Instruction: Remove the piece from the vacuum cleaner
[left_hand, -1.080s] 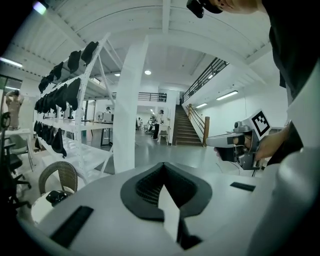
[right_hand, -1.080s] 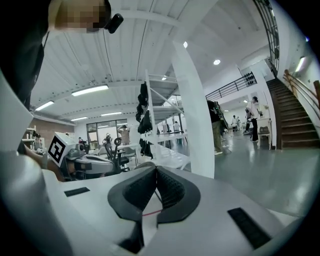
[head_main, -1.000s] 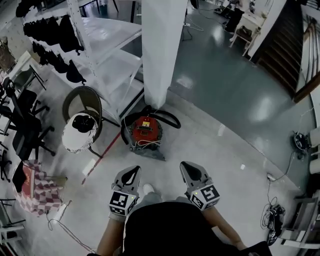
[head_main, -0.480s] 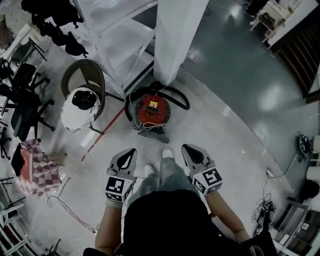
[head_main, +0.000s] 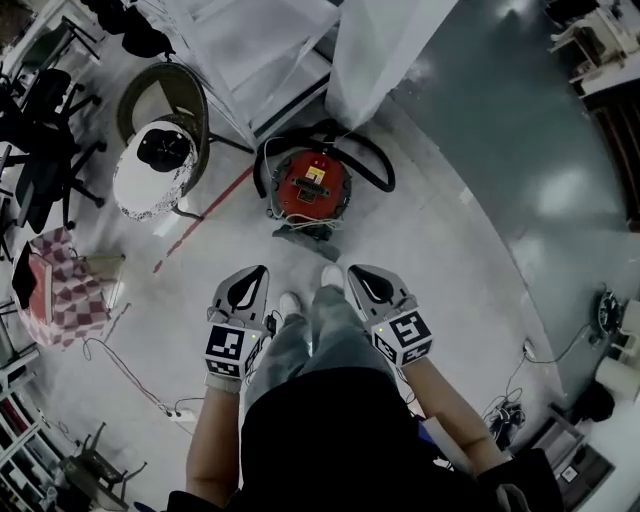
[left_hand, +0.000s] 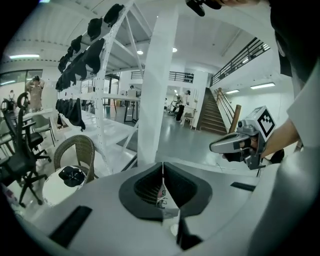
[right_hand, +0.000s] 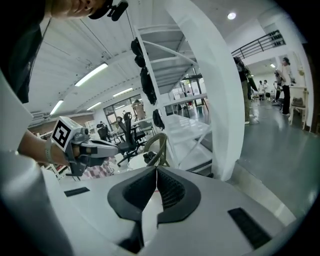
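Observation:
The vacuum cleaner (head_main: 312, 186) is a round red canister with a black hose (head_main: 372, 160) curling round its back. It stands on the floor at the foot of a white pillar, with a grey piece (head_main: 303, 229) and white cord at its near side. My left gripper (head_main: 255, 272) and right gripper (head_main: 354, 272) hang side by side short of it, above the person's shoes, touching nothing. Both are shut and empty: the left gripper's dark pads (left_hand: 150, 187) meet in the left gripper view, and the right gripper's pads (right_hand: 172, 192) meet in the right gripper view. Each gripper view shows the other gripper alongside.
A white pillar (head_main: 375, 50) and a white rack (head_main: 250, 50) rise behind the vacuum. To the left stand a wicker chair (head_main: 165, 95) and a white cushion with a black cap (head_main: 150, 170), then office chairs and a checkered bag (head_main: 60, 300). Cables (head_main: 130, 375) trail over the floor.
The person has stepped toward the vacuum, which now lies nearer and more directly below. Both grippers have sunk and moved forward with the body, still shut.

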